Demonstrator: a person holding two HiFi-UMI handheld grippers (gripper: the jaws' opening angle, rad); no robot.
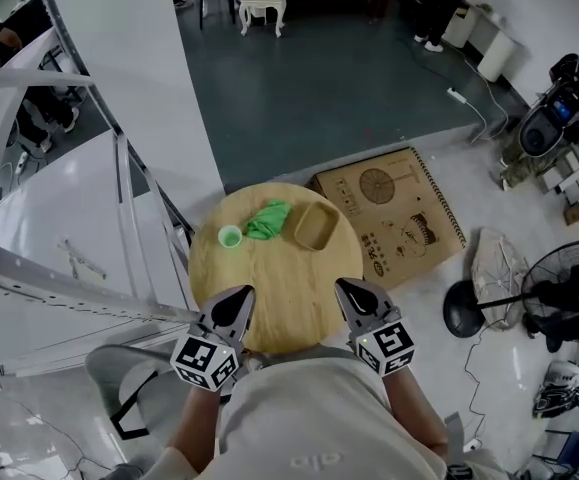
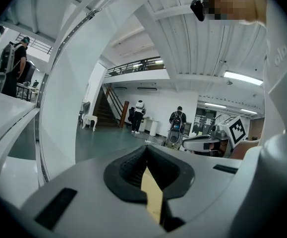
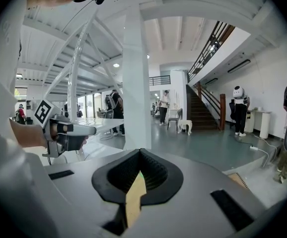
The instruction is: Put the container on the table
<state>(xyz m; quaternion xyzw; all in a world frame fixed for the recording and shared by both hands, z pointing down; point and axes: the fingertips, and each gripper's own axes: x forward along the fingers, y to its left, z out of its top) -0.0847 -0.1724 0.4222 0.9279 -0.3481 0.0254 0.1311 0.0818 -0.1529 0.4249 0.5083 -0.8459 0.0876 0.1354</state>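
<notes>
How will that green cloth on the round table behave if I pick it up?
The green cloth lies crumpled in soft folds, so it is probably floppy and light. Lifted, it would likely sag; pushed, bunch up.

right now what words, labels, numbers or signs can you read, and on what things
"alo", faint and unsure: logo on the person's pale grey shirt.
Print on the brown cardboard sheet: too small to read.
On the marker cubes of the left gripper and right gripper: black-and-white square patterns only, no letters.
</notes>
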